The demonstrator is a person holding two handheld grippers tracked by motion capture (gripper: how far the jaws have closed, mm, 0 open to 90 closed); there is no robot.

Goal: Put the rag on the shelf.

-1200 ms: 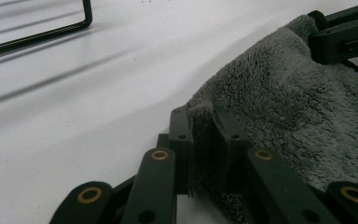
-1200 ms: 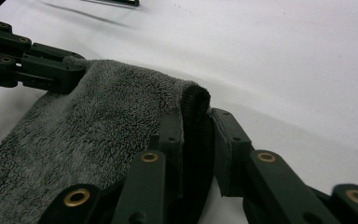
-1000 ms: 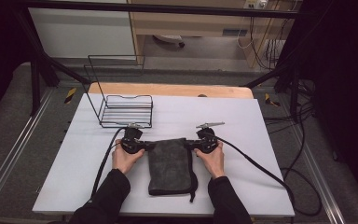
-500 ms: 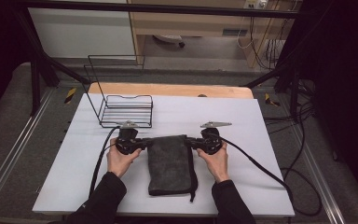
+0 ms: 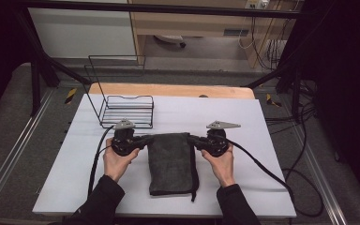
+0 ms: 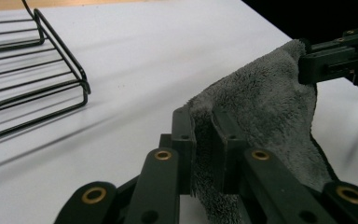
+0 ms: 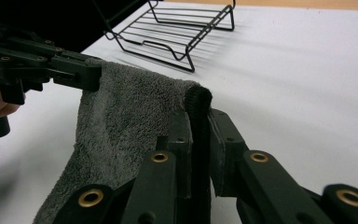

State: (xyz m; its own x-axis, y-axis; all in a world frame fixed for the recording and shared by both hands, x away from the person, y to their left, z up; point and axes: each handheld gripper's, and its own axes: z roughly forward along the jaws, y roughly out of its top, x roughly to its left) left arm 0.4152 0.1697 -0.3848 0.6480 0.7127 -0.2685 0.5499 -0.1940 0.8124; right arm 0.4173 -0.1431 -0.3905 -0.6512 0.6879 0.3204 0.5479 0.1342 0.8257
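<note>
A dark grey folded towel point(image 5: 171, 161) lies lengthwise on the white table, its far edge lifted off the surface. My left gripper point(image 5: 143, 140) is shut on the far left corner and my right gripper point(image 5: 194, 140) on the far right corner. In the left gripper view the jaws of my left gripper point(image 6: 204, 135) pinch the fluffy towel point(image 6: 261, 107), with the right gripper point(image 6: 307, 65) gripping the opposite corner. In the right gripper view my right gripper point(image 7: 198, 135) clamps the towel's hemmed edge point(image 7: 126, 116), and the left gripper point(image 7: 93, 70) holds the other end.
A black wire rack point(image 5: 122, 105) stands at the far left of the white table point(image 5: 262, 122), close behind the left gripper. It also appears as the rack point(image 6: 37, 84) and rack point(image 7: 182, 28) in the gripper views. Cables trail from both grippers over the table.
Both hands have risen and moved slightly away from the person, lifting the towel's far edge. Both grips on the corners are unchanged.
</note>
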